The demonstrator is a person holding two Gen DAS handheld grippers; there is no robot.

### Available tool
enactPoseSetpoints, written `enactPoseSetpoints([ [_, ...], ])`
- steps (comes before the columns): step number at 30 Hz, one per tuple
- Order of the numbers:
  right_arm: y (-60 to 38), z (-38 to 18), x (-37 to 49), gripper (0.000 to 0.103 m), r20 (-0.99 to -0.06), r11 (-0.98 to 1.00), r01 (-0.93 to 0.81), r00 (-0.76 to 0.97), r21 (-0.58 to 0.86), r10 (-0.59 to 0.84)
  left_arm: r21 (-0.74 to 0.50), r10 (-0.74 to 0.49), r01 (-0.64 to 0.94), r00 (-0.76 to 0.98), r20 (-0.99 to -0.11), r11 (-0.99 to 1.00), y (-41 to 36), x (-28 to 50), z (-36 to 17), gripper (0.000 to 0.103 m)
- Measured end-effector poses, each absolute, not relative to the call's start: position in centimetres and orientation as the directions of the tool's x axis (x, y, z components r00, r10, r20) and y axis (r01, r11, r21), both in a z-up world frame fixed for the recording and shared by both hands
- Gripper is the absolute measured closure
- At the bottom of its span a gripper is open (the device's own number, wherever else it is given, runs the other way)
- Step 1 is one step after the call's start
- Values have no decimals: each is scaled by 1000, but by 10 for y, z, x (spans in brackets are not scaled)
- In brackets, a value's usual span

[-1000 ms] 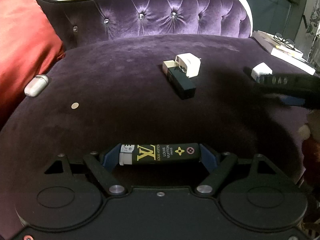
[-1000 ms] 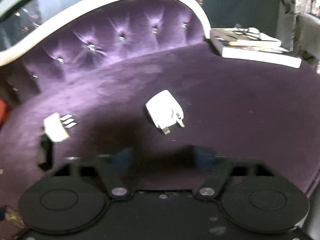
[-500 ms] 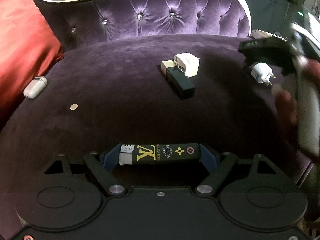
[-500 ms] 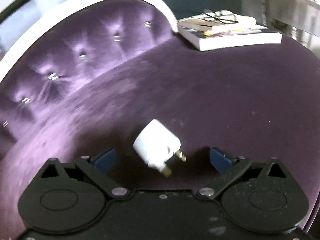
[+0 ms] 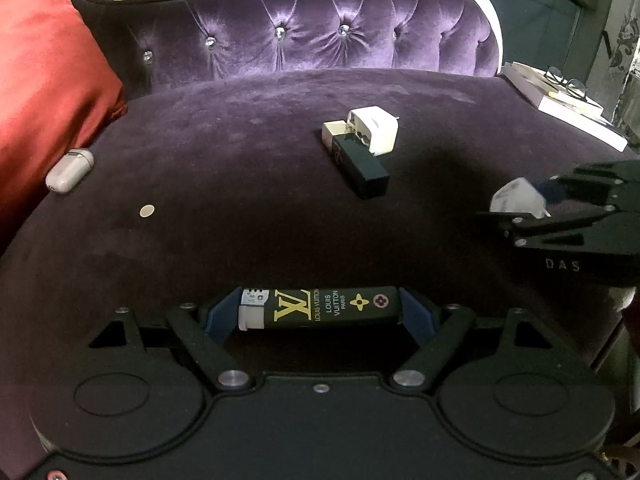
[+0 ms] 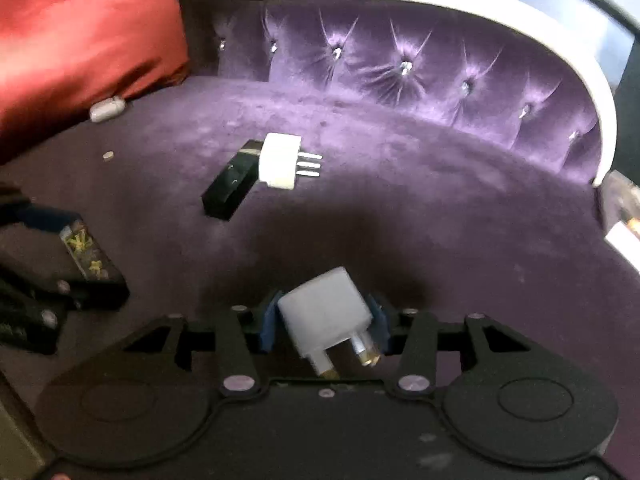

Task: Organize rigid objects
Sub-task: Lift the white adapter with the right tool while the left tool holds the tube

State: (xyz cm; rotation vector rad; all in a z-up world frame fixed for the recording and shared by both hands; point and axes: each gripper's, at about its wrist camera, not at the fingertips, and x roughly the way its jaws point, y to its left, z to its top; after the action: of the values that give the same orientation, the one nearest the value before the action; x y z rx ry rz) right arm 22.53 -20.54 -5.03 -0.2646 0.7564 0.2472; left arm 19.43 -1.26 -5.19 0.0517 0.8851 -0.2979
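My left gripper (image 5: 320,314) is shut on a black lighter (image 5: 320,309) with gold lettering, held crosswise just above the purple velvet seat (image 5: 240,152). My right gripper (image 6: 324,324) has a white wall plug (image 6: 324,310) between its blue pads (image 6: 267,326). Its jaws are closing and both pads touch the plug's sides, prongs pointing back at the camera. The left wrist view shows that gripper (image 5: 552,204) at the right with the plug (image 5: 516,198). Mid-seat lies a black box (image 5: 362,164) with a second white plug (image 5: 374,130) against it.
A white earbud case (image 5: 69,170) lies beside the red cushion (image 5: 48,72) at the left, and a small coin (image 5: 147,211) sits near it. Books with glasses on top (image 5: 560,100) rest at the far right. The tufted backrest (image 5: 320,40) curves behind.
My right gripper swung round and rolled, came over the white plug and closed its wide jaws onto it. The left gripper and its lighter stayed still.
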Motion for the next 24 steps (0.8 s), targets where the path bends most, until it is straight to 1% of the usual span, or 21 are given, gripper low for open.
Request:
enactPoseSetpoints([
  [1,-207,-50,224,41,-694,948,-278,714,-154,96,-78,-234,277,594,-769,958,-13,195,-52,24],
  [2,-209,-50,224,31,-690,959,-243,719,-147,77,-76,-234,278,594,-770,958,-13,194,-52,24],
  [3,-211,-49,225,25,-688,967,-219,722,-128,73,-74,-233,279,594,-770,957,-13,194,-52,24],
  [5,-211,-50,222,24,-681,969,-214,729,-124,74,-64,-228,284,595,-771,957,-14,194,-53,24],
  [7,-206,-51,219,21,-687,965,-215,725,-149,56,-53,-223,289,597,-770,956,-15,193,-53,24],
  [8,-204,-52,218,20,-700,966,-203,713,-158,35,-51,-222,289,598,-770,956,-16,193,-53,24],
  [11,-204,-52,215,20,-732,986,-117,682,-115,-5,-56,-223,285,597,-770,957,-16,194,-53,24],
  [14,-198,-45,208,20,-742,995,-31,669,-95,-50,-59,-224,284,596,-771,957,-16,194,-53,24],
  [16,-196,-44,205,22,-763,999,24,645,-46,-51,-55,-223,286,596,-771,957,-16,194,-53,24],
  [17,-195,-43,206,26,-769,999,44,638,-17,-42,-57,-223,285,596,-771,957,-16,194,-53,24],
  [18,-192,-44,207,27,-772,998,70,635,3,-42,-59,-225,284,596,-771,957,-16,194,-53,24],
  [22,-183,-48,223,25,-784,983,181,615,37,-84,-63,-227,284,595,-771,957,-15,195,-53,24],
  [24,-181,-49,232,22,-783,972,232,613,47,-108,-60,-226,285,595,-771,957,-15,195,-53,24],
])
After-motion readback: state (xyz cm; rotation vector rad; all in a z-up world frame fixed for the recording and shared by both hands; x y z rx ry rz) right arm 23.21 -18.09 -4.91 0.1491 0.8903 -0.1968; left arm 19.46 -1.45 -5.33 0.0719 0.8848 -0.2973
